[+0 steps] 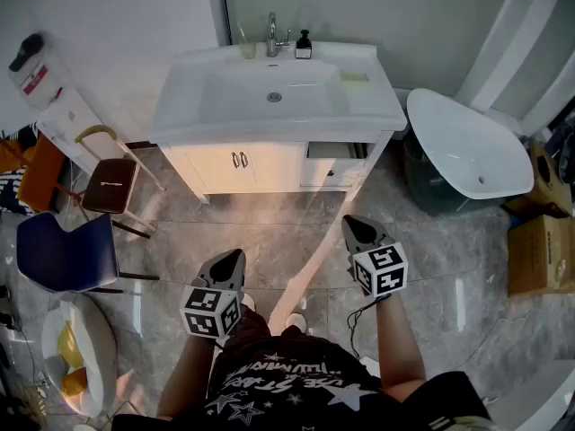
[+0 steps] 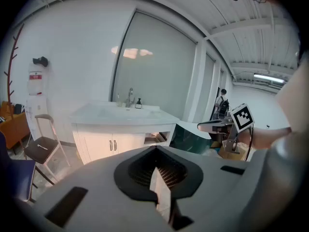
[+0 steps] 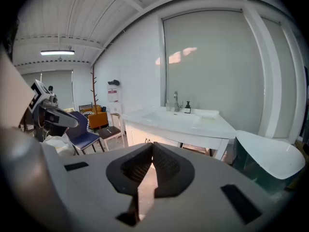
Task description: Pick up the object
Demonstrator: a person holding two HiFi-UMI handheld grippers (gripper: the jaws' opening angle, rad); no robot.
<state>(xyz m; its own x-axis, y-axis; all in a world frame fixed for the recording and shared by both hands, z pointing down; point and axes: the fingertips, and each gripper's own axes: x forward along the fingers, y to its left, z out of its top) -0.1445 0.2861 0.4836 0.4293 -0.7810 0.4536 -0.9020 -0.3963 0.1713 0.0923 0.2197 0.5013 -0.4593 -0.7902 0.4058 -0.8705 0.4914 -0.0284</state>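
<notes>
Both grippers hang low over the marble floor, a step back from the white vanity [image 1: 269,133]. My left gripper [image 1: 235,257] is shut with nothing between its jaws, and its tips meet in the left gripper view [image 2: 155,149]. My right gripper [image 1: 350,224] is also shut and empty [image 3: 152,144]. On the vanity top stand a small dark soap bottle [image 1: 304,46] and a clear cup [image 1: 247,48] beside the tap [image 1: 272,34]. A pale yellow block [image 1: 355,76] lies at the basin's right. Neither gripper touches any of these.
A drawer [image 1: 337,151] on the vanity's right side stands open. A white tub on a dark bin [image 1: 467,146] is to the right, with cardboard boxes [image 1: 539,254] beyond. A brown stool [image 1: 110,185] and a blue chair [image 1: 67,254] stand at the left.
</notes>
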